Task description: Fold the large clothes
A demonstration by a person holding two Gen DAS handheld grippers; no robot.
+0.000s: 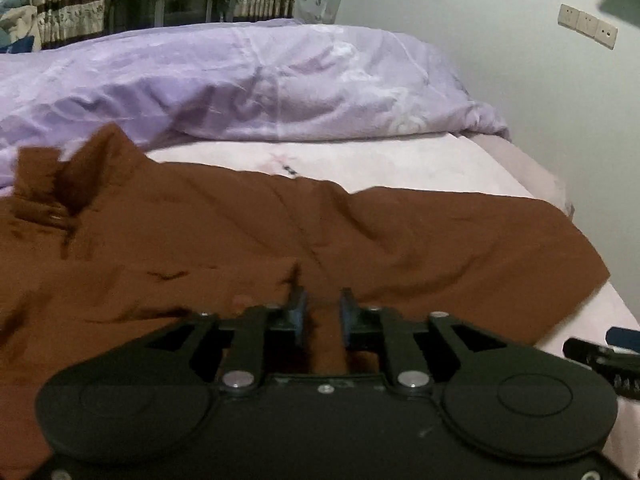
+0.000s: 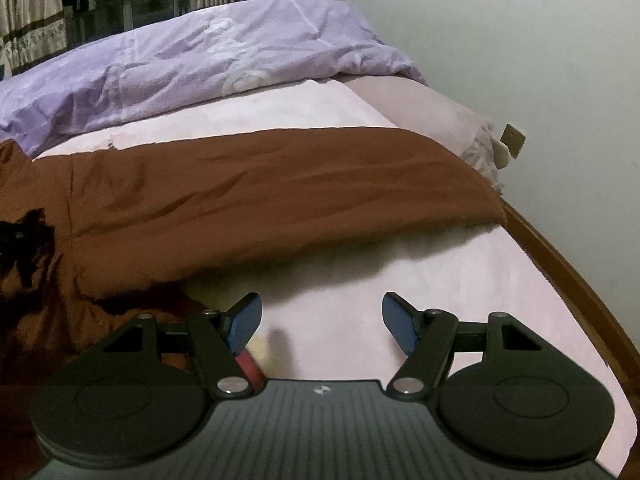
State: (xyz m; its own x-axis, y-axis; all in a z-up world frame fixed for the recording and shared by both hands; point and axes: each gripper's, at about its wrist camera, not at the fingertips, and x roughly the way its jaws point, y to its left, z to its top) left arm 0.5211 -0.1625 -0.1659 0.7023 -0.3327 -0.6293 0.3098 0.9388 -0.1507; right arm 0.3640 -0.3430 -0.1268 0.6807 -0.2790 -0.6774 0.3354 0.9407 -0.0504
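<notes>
Garment: a large brown garment (image 1: 280,232) lies spread on the pink bed sheet (image 1: 400,164), in front of a heaped lilac duvet (image 1: 260,80). A collar-like peak stands up at its far left in the left wrist view.

Long axis: left to right across both views, along the near side of the bed; the right end stops just short of the bed's right edge (image 2: 580,276).

Left gripper (image 1: 322,308): jaws narrow, a small gap showing between the blue pads (image 1: 298,312). Brown cloth fills the space under and between the fingers; whether the pads pinch a ridge of it or merely hover over it cannot be told, as the picture is blurred there.

Right gripper (image 2: 322,320): jaws wide, nothing between them. It hangs over bare sheet, just in front of the garment's near hem (image 2: 320,244).

Key relation: the hem lies ahead of the right gripper, running crosswise to its fingers. The left gripper is already over the cloth, so it is the nearer of the two.

Judged next move: the right gripper likely needs to go forward and down to take the hem, then carry it away toward the far edge, folding across the long axis.

Risk: wide jaws may catch the sheet along with the hem.
</notes>
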